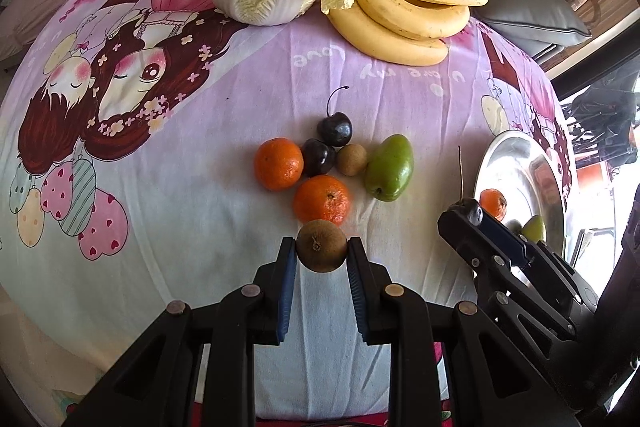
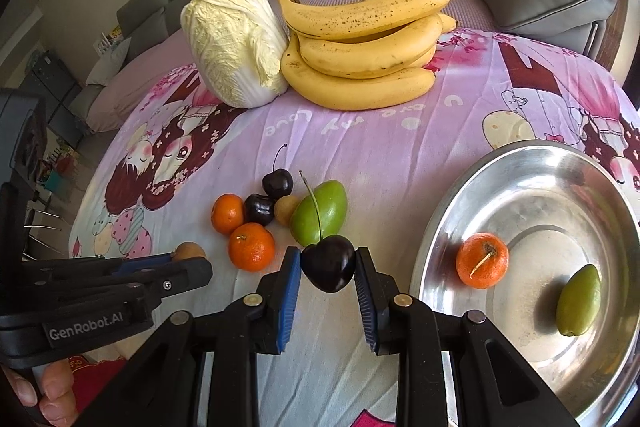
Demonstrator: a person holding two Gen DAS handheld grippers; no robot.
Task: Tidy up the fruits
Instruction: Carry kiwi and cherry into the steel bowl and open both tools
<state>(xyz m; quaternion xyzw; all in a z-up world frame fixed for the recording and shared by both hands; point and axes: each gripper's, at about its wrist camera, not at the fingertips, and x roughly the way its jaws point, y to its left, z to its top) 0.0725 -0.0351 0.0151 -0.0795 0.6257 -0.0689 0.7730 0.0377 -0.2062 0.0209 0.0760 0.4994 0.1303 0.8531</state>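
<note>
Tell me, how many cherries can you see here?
3. One cherry is pinched in the right gripper. Two more lie on the cloth in the fruit cluster: a stemmed one at the back and another beside the tangerine. None seem hidden.

**Cherry clamped beside the steel plate**

My right gripper point(image 2: 328, 269) pinches a dark cherry point(image 2: 329, 267) just left of the steel plate point(image 2: 448, 203). On the plate I see a tangerine point(image 2: 482, 265) and a green fruit point(image 2: 579, 301).
</note>
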